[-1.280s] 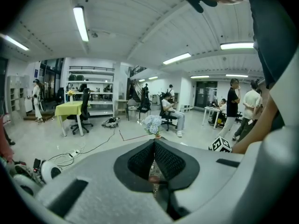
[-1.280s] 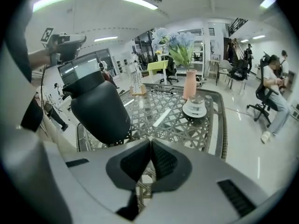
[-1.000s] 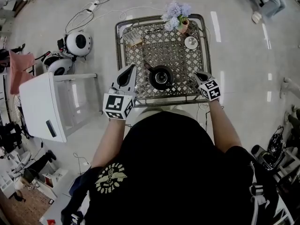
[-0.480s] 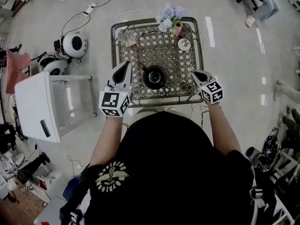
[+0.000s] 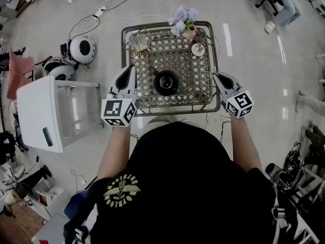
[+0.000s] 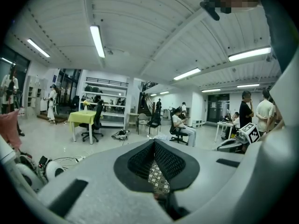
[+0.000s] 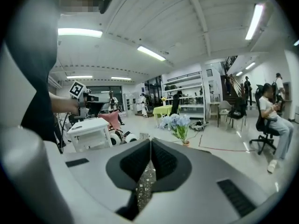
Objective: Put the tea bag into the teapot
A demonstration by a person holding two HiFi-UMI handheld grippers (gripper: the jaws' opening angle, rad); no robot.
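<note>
Pale glossy floor surrounds a small metal lattice desk (image 5: 195, 83), seen from above the person's shoulders. Black and round, the teapot (image 5: 166, 82) sits near the middle of the desk with its mouth facing up and apparently uncovered, so it looks ready to take something from above. At the far left corner is a small holder (image 5: 138, 43) with what seem to be tea bags; that is my best guess at where the tea bag is, since it is too small to be sure. A flower pot (image 5: 184, 19) stands at the far edge, and a small round white dish (image 5: 198, 49) lies to its right, both well apart from the teapot.

The left gripper (image 5: 130, 70) hangs at the desk's left edge and the right gripper (image 5: 215, 75) at its right edge, flanking the teapot without touching it. Each gripper view shows the jaws pressed together at the tips with nothing between them, pointing out across the room rather than down at the desk. I judge that the pick-up has not begun: the left gripper is nearer the holder and would need to spread its jaws first.
</note>
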